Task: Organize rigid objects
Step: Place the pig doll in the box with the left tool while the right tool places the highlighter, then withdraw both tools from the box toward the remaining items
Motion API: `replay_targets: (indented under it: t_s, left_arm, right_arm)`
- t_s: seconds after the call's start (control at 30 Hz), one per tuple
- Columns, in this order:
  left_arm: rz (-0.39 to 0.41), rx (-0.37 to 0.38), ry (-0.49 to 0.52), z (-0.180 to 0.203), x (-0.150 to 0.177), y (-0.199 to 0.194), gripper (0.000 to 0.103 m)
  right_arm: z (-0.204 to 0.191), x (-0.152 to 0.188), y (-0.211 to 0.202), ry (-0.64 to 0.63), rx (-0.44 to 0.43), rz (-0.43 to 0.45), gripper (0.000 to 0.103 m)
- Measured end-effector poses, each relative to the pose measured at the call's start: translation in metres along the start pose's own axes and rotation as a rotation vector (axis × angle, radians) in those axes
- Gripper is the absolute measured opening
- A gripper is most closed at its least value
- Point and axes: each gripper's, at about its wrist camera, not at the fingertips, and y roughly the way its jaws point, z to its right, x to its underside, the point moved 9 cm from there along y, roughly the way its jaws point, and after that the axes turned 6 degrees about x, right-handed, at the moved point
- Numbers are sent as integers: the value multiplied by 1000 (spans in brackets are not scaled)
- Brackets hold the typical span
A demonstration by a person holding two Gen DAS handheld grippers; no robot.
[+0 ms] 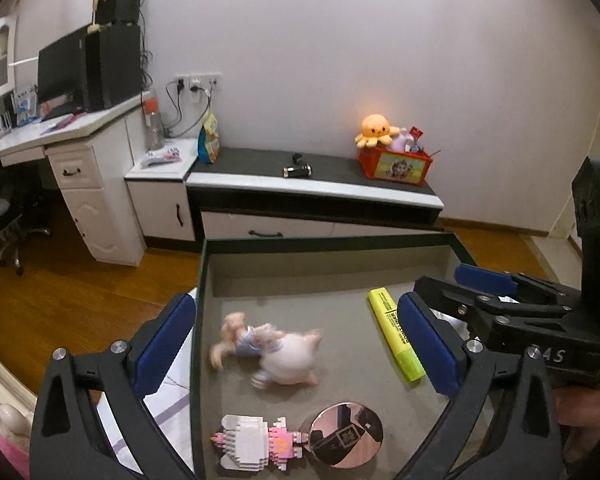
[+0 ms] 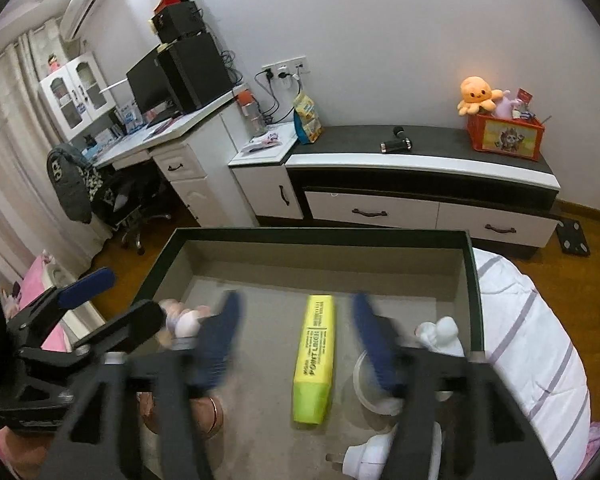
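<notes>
Inside, the box holds highlighter, doll, mirror.

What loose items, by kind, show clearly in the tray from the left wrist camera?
Toy figures: 2 (blurred doll, block-built figure)
Yellow highlighter: 1
Round mirror: 1
Total: 4 clearly visible

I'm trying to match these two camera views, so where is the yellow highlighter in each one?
Left wrist: yellow highlighter lies right of centre in the tray, just left of the right gripper.
Right wrist: highlighter lies at centre, lengthwise between the open fingers.
Shared landmark: orange octopus plush on the cabinet.
</notes>
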Motion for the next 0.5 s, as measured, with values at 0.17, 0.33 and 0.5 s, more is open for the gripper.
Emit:
replay_targets:
  t_s: [0.17,0.33,0.5]
  left_arm:
    - [33,-8,-14,1,0,-23,103]
    - [72,-8,-10,6,5,-57,103]
    - [108,-4,-2,17,11,-92,103]
  right_arm:
    - [3,1,-21,19,41,34,92]
    - [2,6,-43,19,58,52,103]
    - [-5,14,-72,15,55,80,103]
